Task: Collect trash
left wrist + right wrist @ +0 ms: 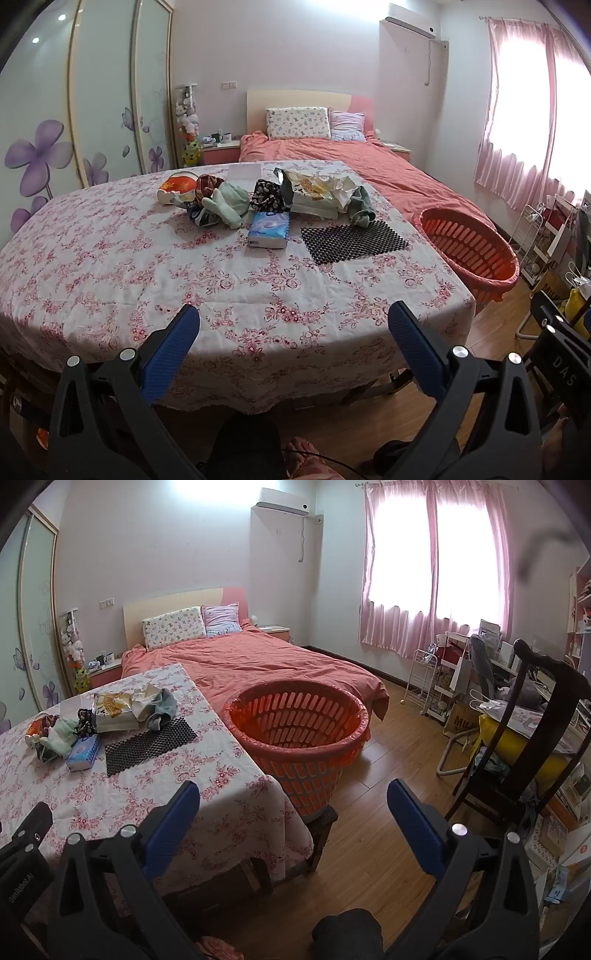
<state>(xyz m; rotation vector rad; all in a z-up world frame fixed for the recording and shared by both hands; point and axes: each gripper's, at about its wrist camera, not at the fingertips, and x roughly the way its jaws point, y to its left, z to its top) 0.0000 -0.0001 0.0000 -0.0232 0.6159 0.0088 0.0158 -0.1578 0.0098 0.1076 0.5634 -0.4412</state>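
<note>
- Upper left of the left wrist view: we see the trash pile (314, 192) of wrappers and rags on the floral table (110, 266), untouched.
- Lower centre: our left gripper (293, 325) gapes wide, empty.
- Right wrist view: our right gripper (293, 805) likewise; orange basket (295, 716) centre, beside the table.
- We judge collecting hasn't begun; next, reach the pile.

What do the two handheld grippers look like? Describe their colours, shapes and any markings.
Both match: the left gripper and right gripper have black angular plastic frames with triangular cut-outs, silver round bolts, and two flat fingers faced with textured blue pads. White lettering marks each body where the other camera sees it.
</note>
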